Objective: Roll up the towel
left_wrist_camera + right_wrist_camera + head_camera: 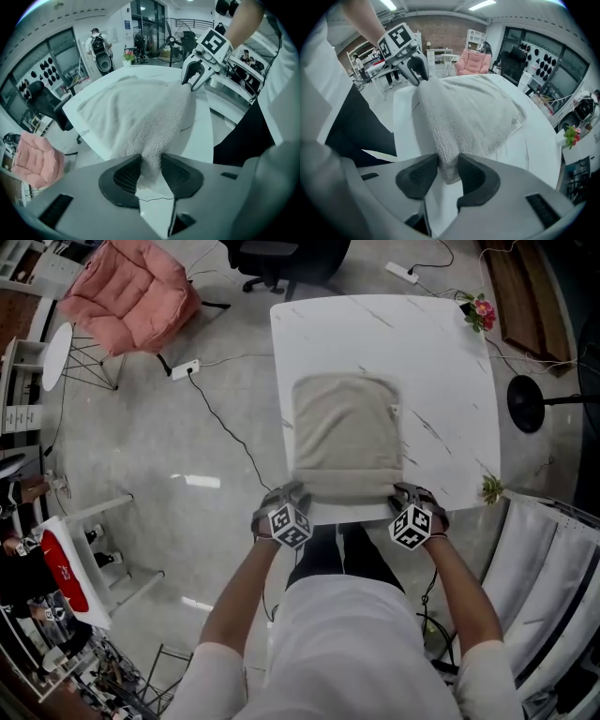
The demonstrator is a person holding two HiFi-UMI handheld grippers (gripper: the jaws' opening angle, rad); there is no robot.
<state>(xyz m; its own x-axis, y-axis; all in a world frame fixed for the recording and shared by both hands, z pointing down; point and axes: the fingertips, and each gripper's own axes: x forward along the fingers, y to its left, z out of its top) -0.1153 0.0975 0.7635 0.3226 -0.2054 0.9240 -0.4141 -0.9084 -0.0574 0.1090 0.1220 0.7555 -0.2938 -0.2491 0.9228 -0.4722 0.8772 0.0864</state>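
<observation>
Here the left gripper has its jaws partly closed, its black ribbed pads pressing on a bunched corner of the towel from both sides. The right gripper stands much the same, jaws narrowed onto the other near corner, with a thick fold of terry cloth pinched between them. Each gripper view shows the opposite gripper across the near edge, also clamped on the cloth. Between the two grips that near edge is raised off the surface and hangs slightly taut, while the far part of the towel lies flat on the white marble-patterned table. From the head view, the towel is a light beige rectangle in the middle of the table, its long side running away from the person, and both grippers sit at the table's near rim, just at the towel's corners. A small label shows on its right edge. Flowers stand at the far right corner of the table, and a pink chair sits on the floor well to the left
</observation>
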